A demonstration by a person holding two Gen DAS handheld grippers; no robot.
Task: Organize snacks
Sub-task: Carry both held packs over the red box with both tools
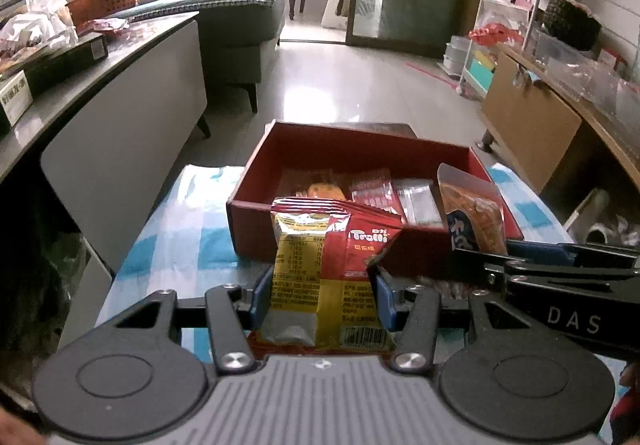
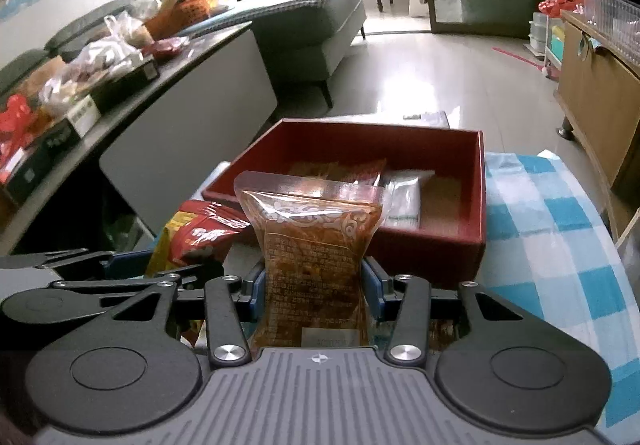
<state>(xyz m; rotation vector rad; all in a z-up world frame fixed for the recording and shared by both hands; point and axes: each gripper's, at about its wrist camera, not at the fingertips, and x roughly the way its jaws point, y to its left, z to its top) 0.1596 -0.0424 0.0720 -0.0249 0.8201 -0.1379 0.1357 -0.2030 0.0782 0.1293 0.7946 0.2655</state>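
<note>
A red-and-gold Trolli packet (image 1: pixel 332 265) stands upright in the lower middle of the left wrist view, pinched at both sides by the blue pads of the left gripper (image 1: pixel 322 295), which is clenched on it. In the right wrist view a clear packet of brown snack (image 2: pixel 314 265) fills the lower middle of the frame in the same way, its waist squeezed between the pads of the right gripper (image 2: pixel 316 291), which grasps it firmly. Each packet also shows in the other camera: the Trolli one at the lower left of the right wrist view, the brown one at the right of the left wrist view, so the two grippers are side by side and close. Just behind both packets, in the middle of each frame, sits an open red box (image 1: pixel 256 181) on a blue-and-white checked cloth (image 2: pixel 560 221); several wrapped snacks (image 1: pixel 372 191) already lie on its floor, mostly toward its near and left part. At the left of both frames a dark counter (image 1: pixel 120 57) carries bags and boxes, with a grey sofa (image 1: pixel 248 29) behind it and a pale tiled floor (image 1: pixel 360 85) stretching away to the upper middle.
</note>
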